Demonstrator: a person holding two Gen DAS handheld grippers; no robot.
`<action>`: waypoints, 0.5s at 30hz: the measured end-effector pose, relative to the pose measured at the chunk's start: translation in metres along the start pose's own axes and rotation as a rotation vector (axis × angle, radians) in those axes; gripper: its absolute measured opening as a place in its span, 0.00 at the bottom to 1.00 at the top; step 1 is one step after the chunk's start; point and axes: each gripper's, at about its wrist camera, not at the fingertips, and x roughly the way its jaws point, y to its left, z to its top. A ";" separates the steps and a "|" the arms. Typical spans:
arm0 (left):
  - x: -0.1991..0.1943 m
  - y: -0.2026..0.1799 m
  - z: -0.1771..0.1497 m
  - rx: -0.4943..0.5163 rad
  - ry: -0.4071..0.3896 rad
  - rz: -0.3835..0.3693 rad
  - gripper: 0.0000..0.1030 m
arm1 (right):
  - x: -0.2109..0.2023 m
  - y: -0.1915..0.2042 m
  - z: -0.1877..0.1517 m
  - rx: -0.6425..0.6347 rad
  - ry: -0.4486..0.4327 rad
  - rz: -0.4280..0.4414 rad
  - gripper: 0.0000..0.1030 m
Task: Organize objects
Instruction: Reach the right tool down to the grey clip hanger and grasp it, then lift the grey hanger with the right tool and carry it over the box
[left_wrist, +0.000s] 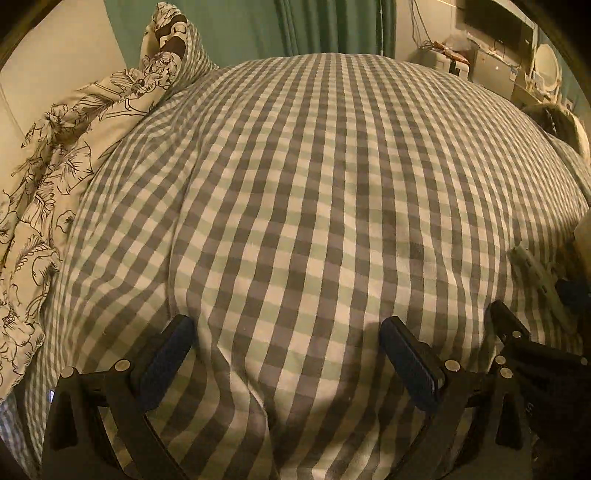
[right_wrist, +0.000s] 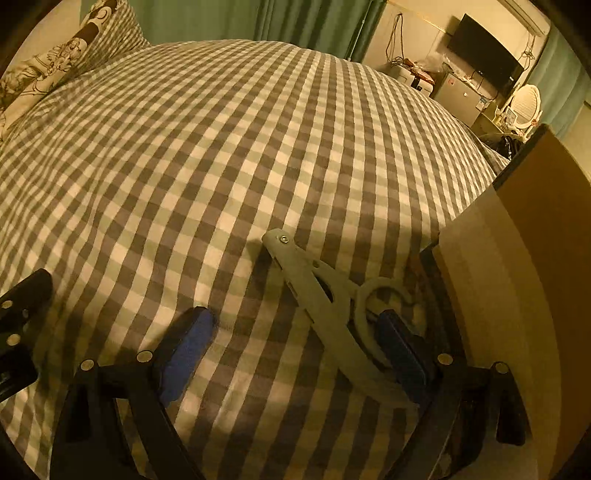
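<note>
A pale grey plastic clamp (right_wrist: 325, 295) with a ring handle lies on the checked bedspread (right_wrist: 221, 147). My right gripper (right_wrist: 295, 347) is open over it; the clamp's ring end lies against the right blue pad (right_wrist: 400, 350), and the left pad (right_wrist: 188, 350) is apart from it. My left gripper (left_wrist: 288, 354) is open and empty above the bedspread (left_wrist: 314, 184). The clamp also shows at the right edge of the left wrist view (left_wrist: 535, 273), beside the right gripper's black frame (left_wrist: 535, 362).
A flowered pillow (left_wrist: 55, 166) lies at the bed's left side. A brown cardboard box (right_wrist: 524, 258) stands right of the bed edge. Green curtains (right_wrist: 295, 22), a wall TV (right_wrist: 484, 51) and a cluttered low cabinet (right_wrist: 461, 92) are beyond the bed.
</note>
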 end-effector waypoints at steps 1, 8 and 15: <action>0.000 0.000 -0.001 0.001 0.001 -0.002 1.00 | 0.002 0.000 -0.001 -0.003 0.001 -0.002 0.88; -0.006 0.010 -0.001 -0.048 -0.023 -0.063 1.00 | 0.004 -0.003 -0.013 -0.008 -0.019 0.014 0.70; -0.010 0.017 -0.001 -0.084 -0.020 -0.111 1.00 | -0.013 -0.009 -0.027 0.014 -0.053 0.026 0.34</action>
